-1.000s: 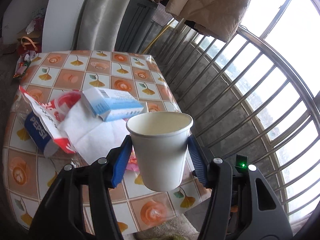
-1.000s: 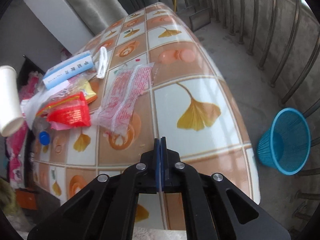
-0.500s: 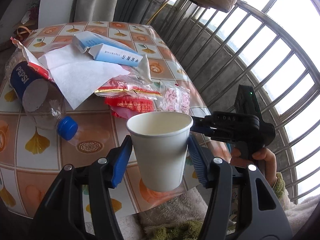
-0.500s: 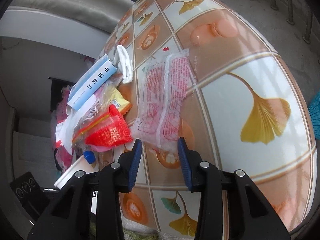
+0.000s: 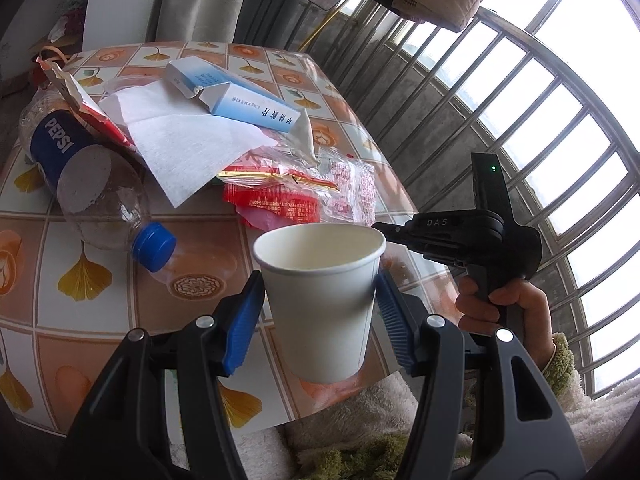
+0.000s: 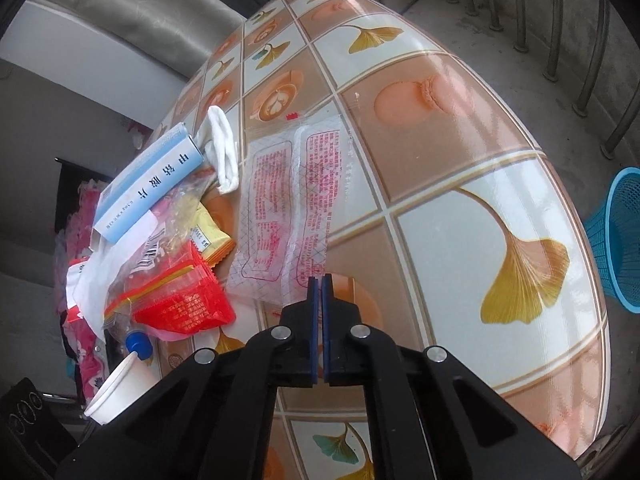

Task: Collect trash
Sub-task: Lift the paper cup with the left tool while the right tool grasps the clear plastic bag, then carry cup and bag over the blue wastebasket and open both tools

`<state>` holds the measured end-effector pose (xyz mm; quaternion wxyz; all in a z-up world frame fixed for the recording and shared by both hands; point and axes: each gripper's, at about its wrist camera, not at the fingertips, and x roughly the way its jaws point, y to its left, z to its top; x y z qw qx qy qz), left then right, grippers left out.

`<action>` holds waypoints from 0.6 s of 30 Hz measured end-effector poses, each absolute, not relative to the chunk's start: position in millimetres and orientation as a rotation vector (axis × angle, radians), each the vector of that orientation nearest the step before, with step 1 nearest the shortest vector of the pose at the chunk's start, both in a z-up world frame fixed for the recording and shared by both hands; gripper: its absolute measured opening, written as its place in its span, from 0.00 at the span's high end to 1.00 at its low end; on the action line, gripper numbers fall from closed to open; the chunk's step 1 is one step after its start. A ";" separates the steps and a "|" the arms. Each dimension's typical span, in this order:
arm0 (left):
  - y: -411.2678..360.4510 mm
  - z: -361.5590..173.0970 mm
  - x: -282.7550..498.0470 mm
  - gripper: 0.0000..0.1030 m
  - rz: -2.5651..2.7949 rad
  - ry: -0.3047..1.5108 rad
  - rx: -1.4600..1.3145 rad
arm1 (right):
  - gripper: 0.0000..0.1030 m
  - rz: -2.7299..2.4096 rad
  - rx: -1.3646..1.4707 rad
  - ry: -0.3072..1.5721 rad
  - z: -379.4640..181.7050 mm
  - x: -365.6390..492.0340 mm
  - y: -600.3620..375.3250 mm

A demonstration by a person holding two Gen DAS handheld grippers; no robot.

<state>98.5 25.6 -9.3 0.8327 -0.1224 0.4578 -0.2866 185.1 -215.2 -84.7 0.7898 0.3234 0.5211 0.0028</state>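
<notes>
Between left claw [image 5: 320,312] pads: upright paper cup [image 5: 324,300].

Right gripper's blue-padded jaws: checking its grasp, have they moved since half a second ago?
Yes. The right gripper has shut on the clear red-printed plastic wrapper's near edge on the tiled table.

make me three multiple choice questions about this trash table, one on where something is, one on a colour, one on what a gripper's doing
1. Where does the light blue box lie?
A. on the white tissue
B. in the blue basket
C. inside the paper cup

2. What colour is the Pepsi bottle cap?
A. red
B. blue
C. white

3. What is the left gripper doing?
A. hanging open
B. shut on nothing
C. holding the paper cup

Answers: 1 A, the box rests atop the tissue on the table. 2 B, the cap shows blue. 3 C, both blue pads press the cup's sides.
</notes>
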 end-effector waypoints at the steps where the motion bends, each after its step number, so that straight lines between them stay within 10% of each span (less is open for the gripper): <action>1: 26.2 -7.8 97.9 0.48 -0.607 0.964 -0.258 | 0.99 0.006 0.698 1.110 -82.2 181.5 -218.5; 18: -38.0 12.0 95.3 0.48 -0.732 0.934 -0.176 | 1.00 -0.173 0.751 0.844 -34.7 66.1 -325.1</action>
